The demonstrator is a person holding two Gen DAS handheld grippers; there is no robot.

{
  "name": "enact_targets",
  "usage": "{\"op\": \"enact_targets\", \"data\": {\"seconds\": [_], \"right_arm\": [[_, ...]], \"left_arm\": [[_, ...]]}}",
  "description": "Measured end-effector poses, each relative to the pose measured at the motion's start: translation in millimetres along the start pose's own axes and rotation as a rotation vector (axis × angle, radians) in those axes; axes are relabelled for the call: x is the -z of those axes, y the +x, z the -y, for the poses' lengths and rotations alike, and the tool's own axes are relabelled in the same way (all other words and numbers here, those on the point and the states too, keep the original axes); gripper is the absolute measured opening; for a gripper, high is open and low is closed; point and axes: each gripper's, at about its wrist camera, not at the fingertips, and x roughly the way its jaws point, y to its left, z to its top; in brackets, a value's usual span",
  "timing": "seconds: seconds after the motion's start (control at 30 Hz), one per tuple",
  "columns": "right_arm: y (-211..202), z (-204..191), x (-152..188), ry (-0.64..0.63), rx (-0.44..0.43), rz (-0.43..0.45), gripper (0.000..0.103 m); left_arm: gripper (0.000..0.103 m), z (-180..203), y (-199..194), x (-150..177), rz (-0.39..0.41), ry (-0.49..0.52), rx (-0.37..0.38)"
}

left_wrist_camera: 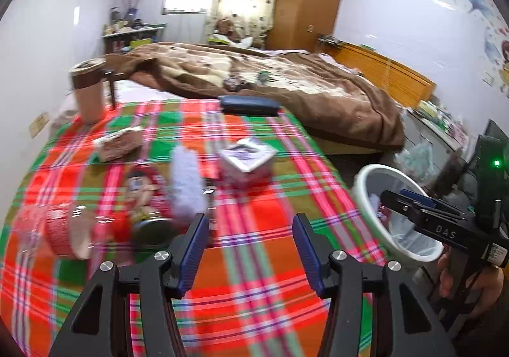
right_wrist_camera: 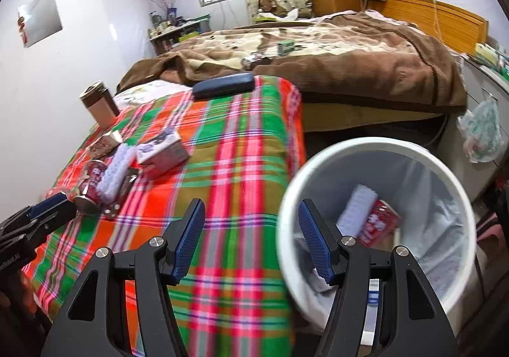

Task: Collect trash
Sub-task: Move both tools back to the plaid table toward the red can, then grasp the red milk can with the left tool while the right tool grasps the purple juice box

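Observation:
A white trash bin (right_wrist_camera: 375,150) stands off the right edge of the plaid-covered table (right_wrist_camera: 241,147); it also shows in the left wrist view (left_wrist_camera: 366,179). Inside lie a red packet (right_wrist_camera: 380,226) and a pale blue-white piece (right_wrist_camera: 356,207). My right gripper (right_wrist_camera: 251,239) is open and empty at the bin's near left rim. My left gripper (left_wrist_camera: 251,249) is open and empty over the table. Ahead of it lie a red can (left_wrist_camera: 143,198), a white fluffy piece (left_wrist_camera: 187,185), a small white box (left_wrist_camera: 246,158), a brown packet (left_wrist_camera: 119,142) and a red-banded clear cup (left_wrist_camera: 60,229).
A brown tumbler (left_wrist_camera: 89,90) stands at the table's far left. A dark blue case (left_wrist_camera: 249,105) lies at the far edge. A bed with a brown blanket (left_wrist_camera: 286,77) is behind. A plastic bag (right_wrist_camera: 483,131) hangs at right.

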Motion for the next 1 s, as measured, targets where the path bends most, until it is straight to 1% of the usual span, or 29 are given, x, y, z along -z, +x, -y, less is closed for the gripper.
{"op": "enact_targets", "data": {"seconds": [0.13, 0.3, 0.47, 0.6, 0.87, 1.0], "right_arm": [[8, -15, -2, -0.012, -0.026, -0.015, 0.063], [21, -36, -7, -0.033, -0.055, -0.035, 0.063], [36, -54, -17, -0.045, -0.074, -0.049, 0.063], [47, -64, -28, -0.039, -0.094, -0.062, 0.063], [79, -81, -48, 0.066, -0.144, -0.107, 0.063], [95, -90, -55, 0.137, -0.125, -0.126, 0.063]], "left_arm": [[0.054, -31, -5, 0, 0.008, -0.041, -0.043], [0.055, -56, -3, -6, 0.001, -0.068, -0.088], [0.056, -69, 7, -15, -0.009, -0.080, -0.111], [0.056, -74, 22, -20, -0.034, -0.090, -0.097], [0.056, -84, 49, -25, -0.078, -0.124, -0.098], [0.056, -85, 57, -23, -0.094, -0.122, -0.095]]}}
